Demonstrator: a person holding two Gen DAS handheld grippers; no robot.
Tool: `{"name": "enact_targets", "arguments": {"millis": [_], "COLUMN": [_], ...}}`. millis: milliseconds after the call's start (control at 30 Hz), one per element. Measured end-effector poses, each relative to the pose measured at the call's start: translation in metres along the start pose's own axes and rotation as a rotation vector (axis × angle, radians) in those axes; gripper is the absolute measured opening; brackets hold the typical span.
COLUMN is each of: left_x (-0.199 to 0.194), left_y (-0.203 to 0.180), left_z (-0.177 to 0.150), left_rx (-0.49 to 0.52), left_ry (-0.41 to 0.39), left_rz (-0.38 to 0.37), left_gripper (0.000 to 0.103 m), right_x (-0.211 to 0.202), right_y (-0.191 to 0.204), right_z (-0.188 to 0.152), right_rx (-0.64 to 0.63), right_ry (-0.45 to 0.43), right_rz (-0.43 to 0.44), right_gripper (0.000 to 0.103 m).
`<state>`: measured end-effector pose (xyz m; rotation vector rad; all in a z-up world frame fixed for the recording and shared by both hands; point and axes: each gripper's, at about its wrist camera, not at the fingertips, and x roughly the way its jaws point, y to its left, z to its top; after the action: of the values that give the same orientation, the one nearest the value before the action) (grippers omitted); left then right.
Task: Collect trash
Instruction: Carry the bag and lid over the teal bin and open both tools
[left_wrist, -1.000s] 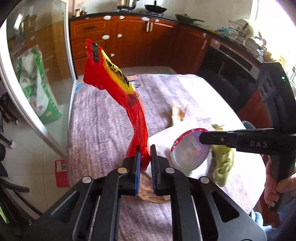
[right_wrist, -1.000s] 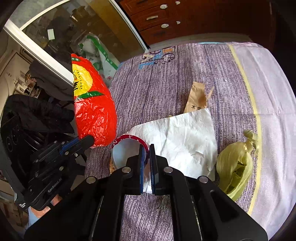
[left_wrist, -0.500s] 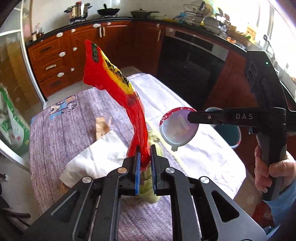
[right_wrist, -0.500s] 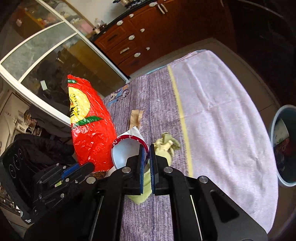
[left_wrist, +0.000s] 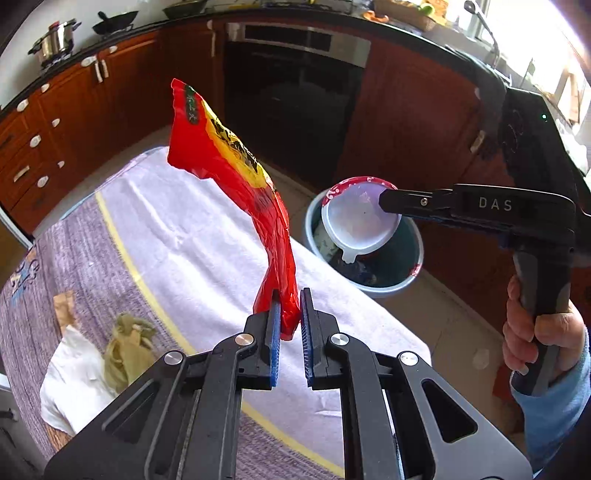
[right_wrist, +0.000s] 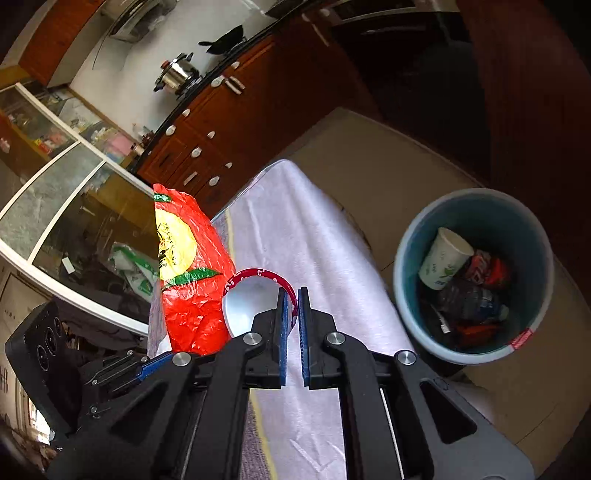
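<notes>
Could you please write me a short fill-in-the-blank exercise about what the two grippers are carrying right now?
1. The left gripper is shut on a ____ snack bag.
2. The right gripper pinches the rim of a plastic ____.
3. The blue bin stands on the ____.
4. A white paper ____ lies inside the bin.

Missing words: red; lid; floor; cup

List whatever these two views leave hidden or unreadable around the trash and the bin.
- Bin, left wrist view: the lid held in front covers much of its contents.
- Red bag, both views: its print is too creased and small to read.
- White paper, left wrist view: the crumpled yellowish wrapper lies over part of it.
- Bin bottom, right wrist view: dark, items under the paper cup unclear.
</notes>
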<state>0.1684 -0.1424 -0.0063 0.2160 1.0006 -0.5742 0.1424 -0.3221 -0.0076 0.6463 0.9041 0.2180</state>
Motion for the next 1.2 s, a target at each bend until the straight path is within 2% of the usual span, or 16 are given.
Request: {"name": "enact_targets", "arguments": {"millis": [300, 433, 700, 867, 1033, 1067, 1100, 1133, 1167, 1200], "left_x": [0.063, 0.089, 0.131, 0.155, 0.173, 0.173, 0.173, 0.172, 0.168, 0.165], "left_y": [-0.072, -0.092, -0.114, -0.109, -0.102, -0.102, -0.102, -0.101, -0.106, -0.106], "left_z": [0.027, 0.035, 0.041, 0.037, 0.042, 0.041, 0.041, 0.041, 0.041, 0.041], "left_rx": [0.137, 0.161, 0.191, 0.181, 0.163, 0.156, 0.153, 0.153, 0.153, 0.156], "left_ry": [0.099, 0.140, 0.203, 0.246, 0.281, 0.285, 0.283, 0.277, 0.261, 0.238], "left_rz": [-0.086, -0.123, -0.160, -0.175, -0.180, -0.179, -0.171, -0.155, -0.127, -0.107], "left_gripper": [0.011, 0.011, 0.011, 0.011, 0.014, 0.022, 0.030, 0.056, 0.070, 0.070], "right_x": [-0.038, -0.040, -0.030, -0.023, -0.017, -0.015, -0.014, -0.012, -0.012, -0.012], "right_y": [-0.109, -0.137, -0.168, -0.176, -0.179, -0.180, -0.180, -0.179, -0.178, -0.177], "right_z": [0.010, 0.007, 0.008, 0.012, 0.013, 0.013, 0.013, 0.013, 0.013, 0.012], "right_rx": [0.168, 0.214, 0.248, 0.252, 0.245, 0.244, 0.248, 0.254, 0.257, 0.256], "right_ry": [-0.083, -0.083, -0.064, -0.054, -0.042, -0.039, -0.035, -0.035, -0.038, -0.045], "right_rz": [-0.108, -0.154, -0.220, -0.249, -0.274, -0.276, -0.277, -0.269, -0.267, -0.270], "right_gripper": [0.006, 0.006, 0.006, 0.006, 0.010, 0.013, 0.026, 0.039, 0.065, 0.074]}}
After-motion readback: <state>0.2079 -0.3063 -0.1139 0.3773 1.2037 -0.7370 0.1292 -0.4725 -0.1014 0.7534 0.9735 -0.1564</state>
